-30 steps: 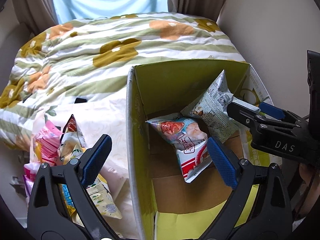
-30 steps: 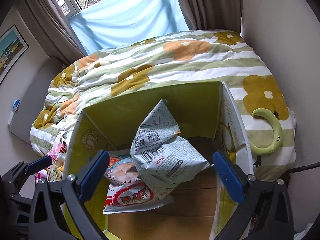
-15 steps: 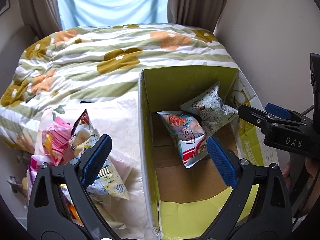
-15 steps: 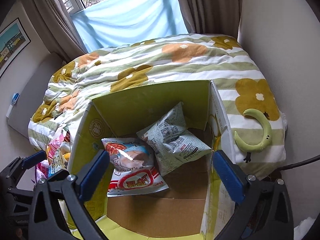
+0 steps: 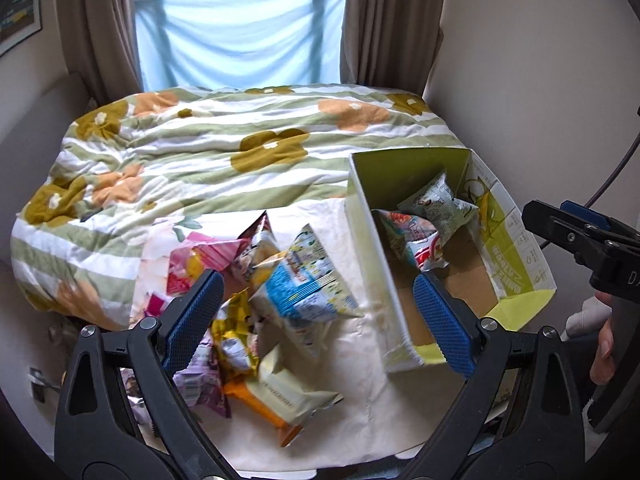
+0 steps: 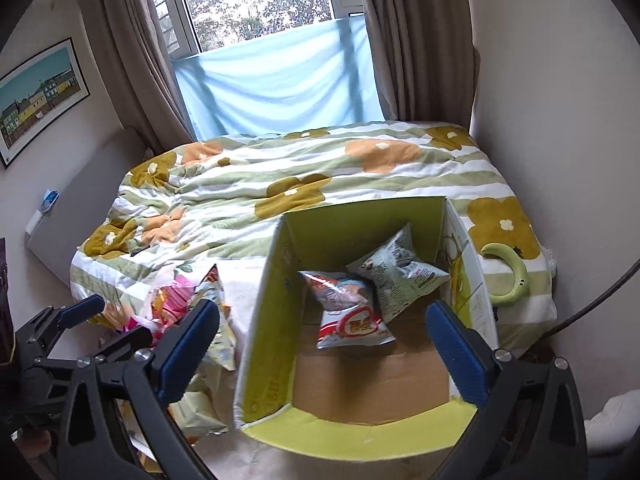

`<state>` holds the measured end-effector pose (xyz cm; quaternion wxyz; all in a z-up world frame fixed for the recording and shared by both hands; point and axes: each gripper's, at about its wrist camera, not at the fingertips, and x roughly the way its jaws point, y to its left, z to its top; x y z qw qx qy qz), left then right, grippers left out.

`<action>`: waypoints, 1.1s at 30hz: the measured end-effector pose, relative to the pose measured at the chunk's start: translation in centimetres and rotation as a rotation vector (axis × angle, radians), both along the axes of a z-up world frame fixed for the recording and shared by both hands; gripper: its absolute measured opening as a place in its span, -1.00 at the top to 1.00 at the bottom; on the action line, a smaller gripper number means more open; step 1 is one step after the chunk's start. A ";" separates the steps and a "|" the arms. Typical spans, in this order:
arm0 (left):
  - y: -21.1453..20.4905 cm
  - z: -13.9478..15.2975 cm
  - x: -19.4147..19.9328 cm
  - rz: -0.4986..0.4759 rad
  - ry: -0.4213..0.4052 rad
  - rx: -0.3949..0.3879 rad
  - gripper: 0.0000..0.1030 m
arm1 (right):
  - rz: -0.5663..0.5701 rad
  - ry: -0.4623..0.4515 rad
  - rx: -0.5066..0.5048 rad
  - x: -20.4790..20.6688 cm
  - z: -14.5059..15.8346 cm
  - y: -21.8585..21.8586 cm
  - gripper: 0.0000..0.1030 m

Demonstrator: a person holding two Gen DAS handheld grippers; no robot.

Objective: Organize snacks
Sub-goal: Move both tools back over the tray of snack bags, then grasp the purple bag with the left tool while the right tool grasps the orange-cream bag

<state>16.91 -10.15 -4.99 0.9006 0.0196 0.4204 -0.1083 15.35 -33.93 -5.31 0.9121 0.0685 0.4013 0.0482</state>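
An open cardboard box (image 5: pixel 372 240) (image 6: pixel 264 320) with green inner walls stands on the bed. Inside lie a red-and-white snack bag (image 6: pixel 352 320) (image 5: pixel 416 240) and a grey printed snack bag (image 6: pixel 396 272) (image 5: pixel 440 204). A pile of loose snack bags (image 5: pixel 288 284) (image 6: pixel 176 300) lies on a cream cloth left of the box. My left gripper (image 5: pixel 316 320) is open and empty above the pile and the box's left wall. My right gripper (image 6: pixel 324 348) is open and empty above the box's near end, and shows at the right of the left wrist view (image 5: pixel 576 232).
The bed carries a green-striped flowered quilt (image 5: pixel 200 160) reaching back to the window. A wall runs along the right side. A green curved toy (image 6: pixel 512 276) lies on the quilt right of the box. A cable (image 6: pixel 592 304) hangs at the right.
Both grippers have pulled back and up from the box, open and empty. The left view has swung left, bringing the snack pile into fuller view.
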 end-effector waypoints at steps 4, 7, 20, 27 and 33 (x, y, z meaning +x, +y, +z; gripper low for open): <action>5.2 -0.3 -2.6 0.015 0.002 0.006 -0.85 | -0.004 -0.014 0.037 -2.9 -0.3 3.9 -0.99; 9.1 -0.5 -4.4 0.028 -0.003 0.009 -0.85 | -0.002 -0.011 0.047 -4.9 -1.2 6.9 -0.99; 16.7 -7.3 -5.7 -0.038 0.095 0.016 -0.85 | 0.068 0.075 0.017 -8.4 -8.3 15.2 -0.99; 14.8 -11.4 -3.2 -0.087 0.106 0.115 -0.85 | 0.154 0.123 -0.041 -7.3 -13.1 16.8 -0.99; 12.3 -14.5 -0.9 -0.116 0.127 0.202 -0.85 | 0.244 0.163 -0.072 -5.2 -16.9 18.7 -0.99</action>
